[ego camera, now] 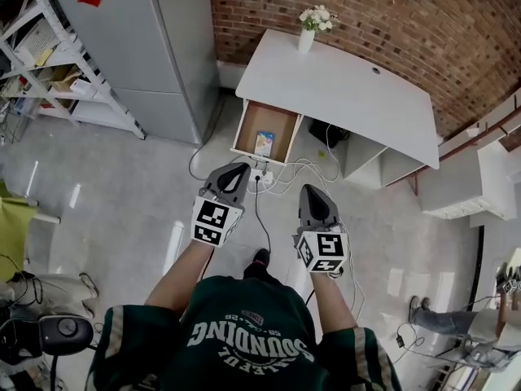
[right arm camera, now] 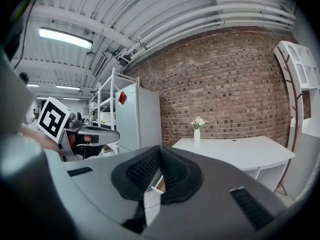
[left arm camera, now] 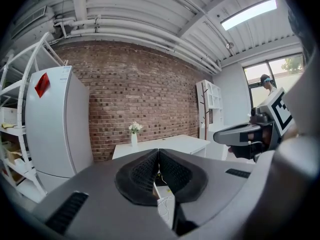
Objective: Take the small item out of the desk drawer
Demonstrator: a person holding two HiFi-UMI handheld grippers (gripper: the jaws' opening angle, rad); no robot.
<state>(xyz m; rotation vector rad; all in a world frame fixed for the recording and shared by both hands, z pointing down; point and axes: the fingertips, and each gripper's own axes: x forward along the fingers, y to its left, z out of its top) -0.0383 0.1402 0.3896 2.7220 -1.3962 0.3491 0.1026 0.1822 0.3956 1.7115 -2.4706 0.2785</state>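
Note:
The white desk [ego camera: 350,88] stands against the brick wall, and its wooden drawer [ego camera: 248,125] is pulled out toward me. A small light packet [ego camera: 264,143] lies inside the drawer. My left gripper [ego camera: 238,171] hovers just short of the drawer's front, shut and holding nothing. My right gripper [ego camera: 313,192] is beside it on the right, a little farther back, also shut and empty. In the left gripper view the pads [left arm camera: 145,171] meet at the tip of the left gripper [left arm camera: 158,153], and the desk [left arm camera: 165,145] lies ahead. In the right gripper view the right gripper [right arm camera: 160,151] likewise shows pads touching.
A vase of white flowers [ego camera: 307,32] stands on the desk's far corner. A tall grey cabinet [ego camera: 146,39] and a shelving rack [ego camera: 49,63] are at the left. Cables [ego camera: 285,177] trail on the floor below the drawer. A white shelf unit [ego camera: 480,182] stands at the right.

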